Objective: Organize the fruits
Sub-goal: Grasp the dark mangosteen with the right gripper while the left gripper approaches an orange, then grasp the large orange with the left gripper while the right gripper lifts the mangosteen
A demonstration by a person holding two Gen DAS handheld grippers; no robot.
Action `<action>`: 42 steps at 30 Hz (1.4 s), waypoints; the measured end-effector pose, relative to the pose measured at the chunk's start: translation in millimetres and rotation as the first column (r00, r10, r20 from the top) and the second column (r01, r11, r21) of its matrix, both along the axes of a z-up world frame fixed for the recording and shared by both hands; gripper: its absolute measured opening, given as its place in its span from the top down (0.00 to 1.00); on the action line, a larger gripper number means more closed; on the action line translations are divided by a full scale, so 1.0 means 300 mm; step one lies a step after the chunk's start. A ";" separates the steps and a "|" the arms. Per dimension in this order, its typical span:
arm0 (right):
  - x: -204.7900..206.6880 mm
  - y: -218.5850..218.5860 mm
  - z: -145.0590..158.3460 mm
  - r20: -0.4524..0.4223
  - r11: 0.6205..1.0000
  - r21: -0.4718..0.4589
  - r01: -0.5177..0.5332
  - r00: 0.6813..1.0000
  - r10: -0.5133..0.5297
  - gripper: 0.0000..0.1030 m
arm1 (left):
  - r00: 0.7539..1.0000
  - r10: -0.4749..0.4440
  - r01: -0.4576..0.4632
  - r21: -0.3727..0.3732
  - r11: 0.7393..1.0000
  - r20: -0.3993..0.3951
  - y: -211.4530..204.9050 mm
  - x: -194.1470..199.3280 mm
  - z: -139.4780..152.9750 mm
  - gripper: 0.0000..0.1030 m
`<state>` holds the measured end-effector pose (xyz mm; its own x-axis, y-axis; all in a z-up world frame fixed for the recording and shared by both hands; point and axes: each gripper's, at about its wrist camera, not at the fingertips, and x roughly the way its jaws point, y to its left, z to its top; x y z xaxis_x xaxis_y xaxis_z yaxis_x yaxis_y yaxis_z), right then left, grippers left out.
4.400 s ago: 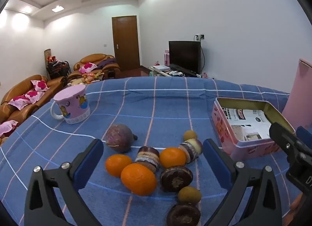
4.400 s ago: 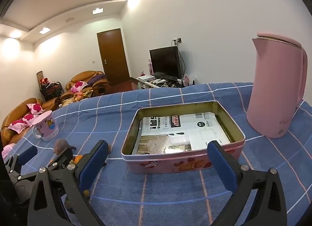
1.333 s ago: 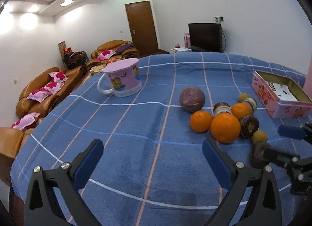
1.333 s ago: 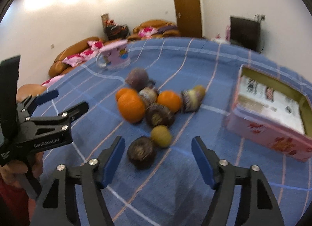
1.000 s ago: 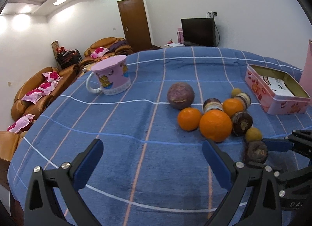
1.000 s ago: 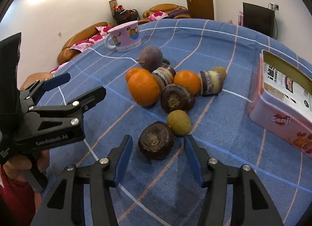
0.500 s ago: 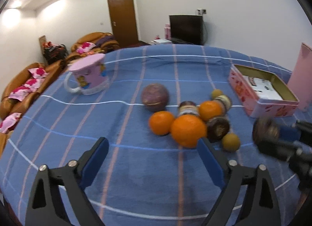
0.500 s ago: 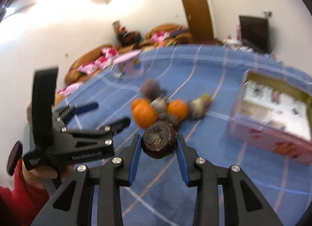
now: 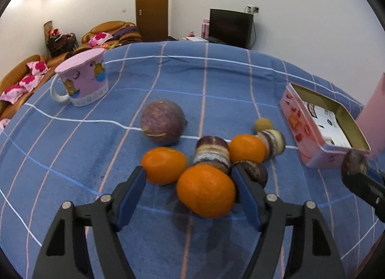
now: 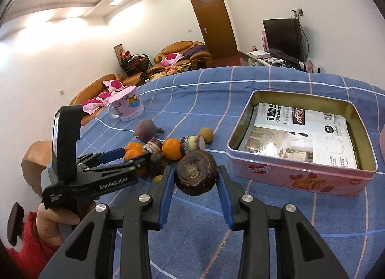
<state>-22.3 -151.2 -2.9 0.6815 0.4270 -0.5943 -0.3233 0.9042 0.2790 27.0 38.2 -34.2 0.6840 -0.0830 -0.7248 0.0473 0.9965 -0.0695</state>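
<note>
My right gripper [image 10: 195, 177] is shut on a dark brown round fruit [image 10: 196, 175] and holds it above the cloth, left of the pink tin [image 10: 298, 177]. That fruit also shows in the left wrist view [image 9: 354, 162] near the tin [image 9: 315, 144]. My left gripper [image 9: 190, 191] is open around a large orange [image 9: 205, 191] at the front of the fruit pile. The pile holds two smaller oranges [image 9: 164, 165], a purple round fruit [image 9: 162, 122], several brown cut fruits [image 9: 211, 153] and a small yellow-brown fruit [image 9: 263, 124].
A pink mug [image 9: 83, 83] stands at the back left on the blue checked cloth [image 9: 72, 158]. The tin is open, with printed paper inside [image 10: 300, 134]. A pink object [image 9: 373, 120] stands behind the tin at the right edge.
My right gripper shut on the dark brown fruit and lifted it toward the tin. My left gripper moved in on the pile and narrowed around the large orange.
</note>
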 end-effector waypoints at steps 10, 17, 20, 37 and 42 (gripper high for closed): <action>0.007 -0.020 -0.009 -0.011 1.000 0.012 0.019 1.000 -0.019 0.64 | 0.996 -0.066 0.062 -0.063 0.996 -0.065 0.016 -0.064 -0.020 0.47; 0.009 -0.037 -0.009 -0.007 0.999 0.012 0.043 0.999 -0.043 0.64 | 0.997 -0.027 0.025 -0.040 0.999 -0.073 0.026 -0.004 -0.027 0.54; 0.014 -0.048 -0.009 -0.008 0.998 0.015 0.063 0.998 -0.063 0.64 | 0.997 -0.038 0.033 -0.063 0.997 -0.071 0.041 -0.018 -0.028 0.54; 0.001 -0.059 0.007 0.020 0.996 0.012 0.085 0.996 -0.085 0.64 | 0.996 -0.086 0.085 -0.039 0.996 -0.035 0.077 -0.102 0.008 0.34; 0.010 -0.070 0.000 0.009 0.994 0.015 0.106 0.994 -0.106 0.64 | 0.993 -0.097 0.096 -0.018 0.995 -0.069 0.040 -0.085 -0.019 0.53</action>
<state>-19.4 -172.1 -3.0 0.7289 0.3607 -0.5818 -0.2286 0.9294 0.2898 1.4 50.2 -39.8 0.6200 -0.1571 -0.7687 0.1381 0.9863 -0.0902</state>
